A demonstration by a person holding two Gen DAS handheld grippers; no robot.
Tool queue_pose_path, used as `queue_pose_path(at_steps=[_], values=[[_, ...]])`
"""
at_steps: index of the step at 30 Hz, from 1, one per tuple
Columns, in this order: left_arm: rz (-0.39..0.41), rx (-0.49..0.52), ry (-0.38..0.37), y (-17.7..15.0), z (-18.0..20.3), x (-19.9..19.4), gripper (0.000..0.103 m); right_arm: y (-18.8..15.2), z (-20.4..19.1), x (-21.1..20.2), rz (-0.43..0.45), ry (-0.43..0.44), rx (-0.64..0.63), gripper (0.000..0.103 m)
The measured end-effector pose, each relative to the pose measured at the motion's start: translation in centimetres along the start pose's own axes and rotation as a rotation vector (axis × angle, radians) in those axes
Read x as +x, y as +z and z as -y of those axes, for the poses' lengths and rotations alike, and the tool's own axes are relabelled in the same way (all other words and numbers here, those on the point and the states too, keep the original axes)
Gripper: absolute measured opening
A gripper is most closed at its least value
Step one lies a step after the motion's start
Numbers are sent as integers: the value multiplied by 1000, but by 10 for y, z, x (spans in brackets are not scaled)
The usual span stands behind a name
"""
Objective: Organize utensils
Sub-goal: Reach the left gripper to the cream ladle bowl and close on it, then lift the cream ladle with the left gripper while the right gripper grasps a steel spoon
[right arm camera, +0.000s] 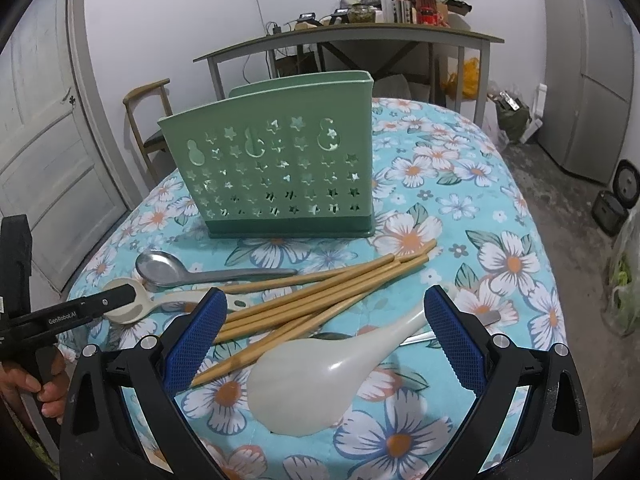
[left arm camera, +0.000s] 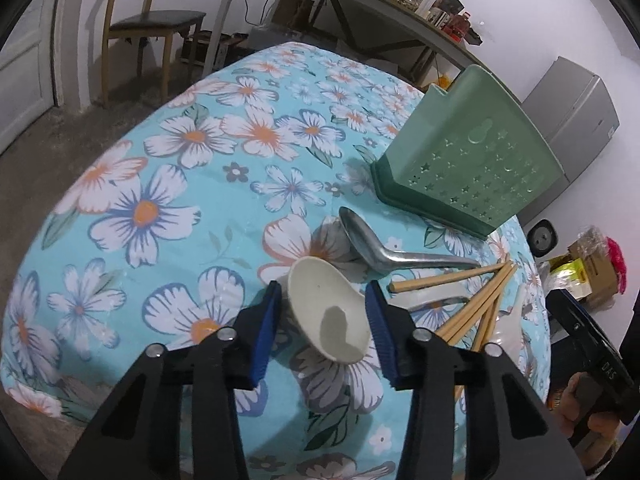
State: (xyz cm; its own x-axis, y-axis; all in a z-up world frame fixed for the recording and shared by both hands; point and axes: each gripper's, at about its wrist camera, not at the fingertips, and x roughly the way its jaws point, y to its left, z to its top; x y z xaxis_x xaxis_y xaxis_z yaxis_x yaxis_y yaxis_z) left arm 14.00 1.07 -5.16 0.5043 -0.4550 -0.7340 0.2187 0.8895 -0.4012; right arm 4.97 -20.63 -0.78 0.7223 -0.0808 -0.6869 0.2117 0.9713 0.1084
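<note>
Left tongs [left arm camera: 322, 328] narrowed around cream ceramic spoon [left arm camera: 326, 316] bowl, pads beside it, contact unclear. Metal spoon [right arm camera: 160, 266], chopsticks [right arm camera: 304, 300] mid-worktop [right arm camera: 500, 208], before green holder [right arm camera: 276, 172]. Right tongs [right arm camera: 324, 344] wide over white spoon [right arm camera: 320, 384].

Each of the 2 fisheye views looks forward and downward along its own gripper's fingers, close over the floral tablecloth [left arm camera: 168, 168]. The left wrist camera faces across the table toward a chair [left arm camera: 140, 20] and a long desk, with the green utensil holder [left arm camera: 472, 160] to its right. The right wrist camera faces the green utensil holder [right arm camera: 272, 168] head-on. Both views share the holder, the chopsticks [right arm camera: 320, 300] and the spoons.
</note>
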Motion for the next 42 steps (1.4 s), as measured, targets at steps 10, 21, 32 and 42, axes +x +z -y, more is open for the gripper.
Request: queue_pose_path(at_steps=[10, 21, 32, 42], values=[[12, -19, -47, 2, -8, 4, 12, 9, -26, -8, 37, 5, -73, 93], [84, -31, -62, 7, -21, -30, 7, 20, -71, -3, 80, 62, -156, 67], [162, -50, 30, 23, -43, -84, 7, 28, -116, 17, 90, 117, -272, 44], [268, -115, 178, 29, -83, -131, 7, 0, -166, 42, 41, 132, -487, 35]])
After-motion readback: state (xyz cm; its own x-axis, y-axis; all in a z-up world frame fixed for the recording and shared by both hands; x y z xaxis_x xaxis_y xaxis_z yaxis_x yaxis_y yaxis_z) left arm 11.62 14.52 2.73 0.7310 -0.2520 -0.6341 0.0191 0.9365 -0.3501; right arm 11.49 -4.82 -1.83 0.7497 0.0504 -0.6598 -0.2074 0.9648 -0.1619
